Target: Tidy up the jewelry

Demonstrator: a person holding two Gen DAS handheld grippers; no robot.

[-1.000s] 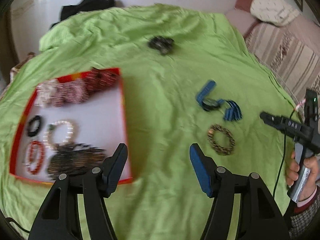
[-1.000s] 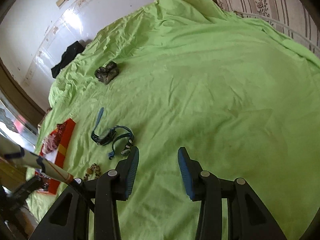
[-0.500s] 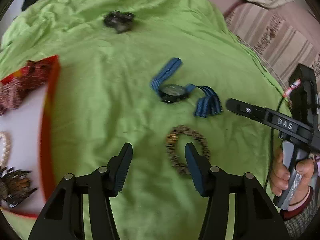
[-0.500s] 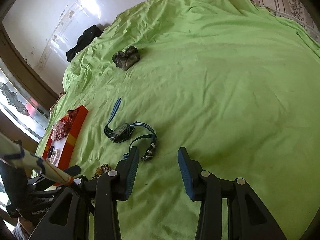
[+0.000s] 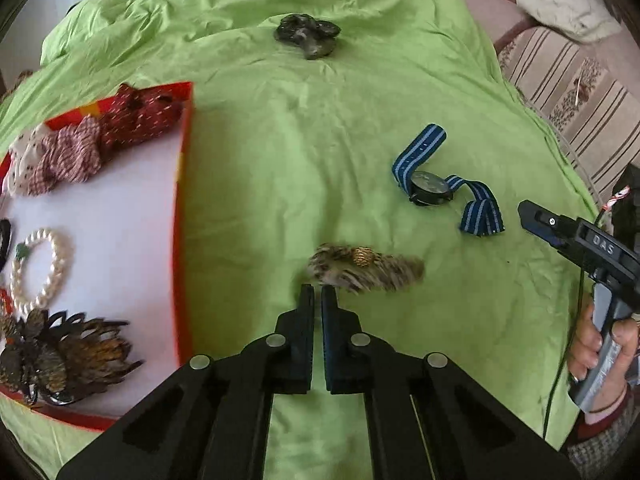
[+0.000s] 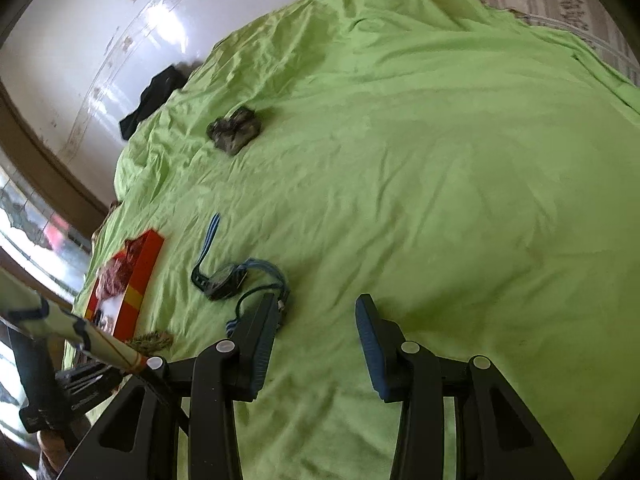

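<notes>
Here the green sheet (image 5: 320, 152) carries a red tray (image 5: 180, 208) where sorted jewelry lies. The left hand-held gripper (image 5: 315, 294) has just closed, pinching the bracelet (image 5: 364, 266) edge, probably to carry it there. The right hand-held gripper (image 6: 316, 312) stays apart, empty.

- I see a green sheet (image 5: 304, 160) spread over the whole work surface, creased near its far edge.
- A dark cloth (image 6: 156, 98) lies bunched at the sheet's far edge, against the pale wall (image 6: 80, 40).
- A striped couch (image 5: 568, 76) runs along the sheet's right side in my left view.
- A white speckled cushion (image 5: 564, 12) sits on the couch at the far end.
- A window (image 6: 28, 236) shows bright at the left of my right view.
</notes>
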